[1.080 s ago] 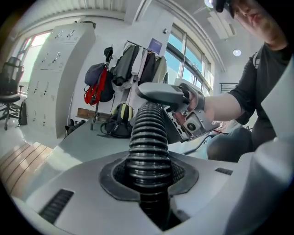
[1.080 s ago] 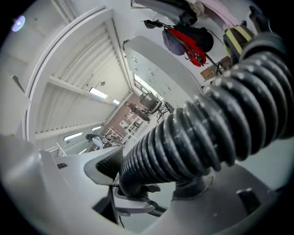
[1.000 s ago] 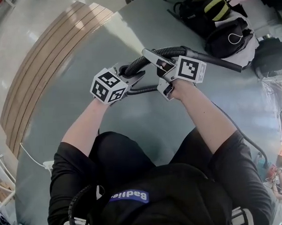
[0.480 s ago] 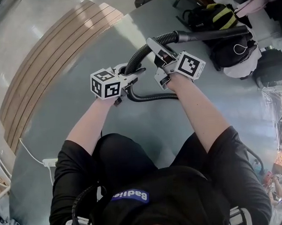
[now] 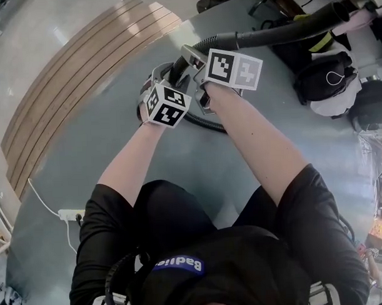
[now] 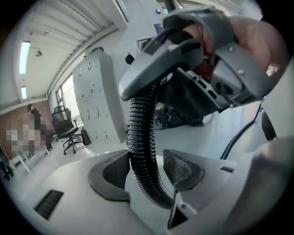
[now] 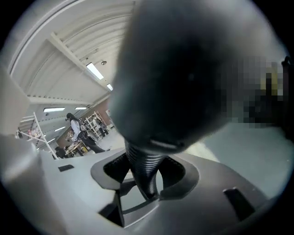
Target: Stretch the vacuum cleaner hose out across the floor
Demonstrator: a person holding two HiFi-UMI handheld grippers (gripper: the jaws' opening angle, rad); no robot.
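Observation:
The black ribbed vacuum hose (image 5: 189, 54) rises from a loop (image 5: 202, 124) near the floor to a dark rigid tube (image 5: 287, 33) that runs right. My left gripper (image 5: 157, 75) sits just left of the right one; in the left gripper view the hose (image 6: 140, 151) stands between its jaws, which have just been opening, with a gap at the right pad (image 6: 180, 166). My right gripper (image 5: 189, 56) holds higher up by the cuff; its jaws have just been closing, and both pads press the hose (image 7: 144, 176) below the dark cuff (image 7: 183, 69).
Black bags (image 5: 323, 75) and other gear lie on the floor at the right. A curved wooden strip (image 5: 82, 77) crosses the floor at the left. A white power strip (image 5: 71, 215) with its cable lies by my left side. Lockers (image 6: 98, 105) and an office chair (image 6: 64, 131) stand far off.
Both grippers have moved away from me, and the left has drawn close to the right. The rigid tube has swung higher and to the right. The left jaws have loosened round the hose.

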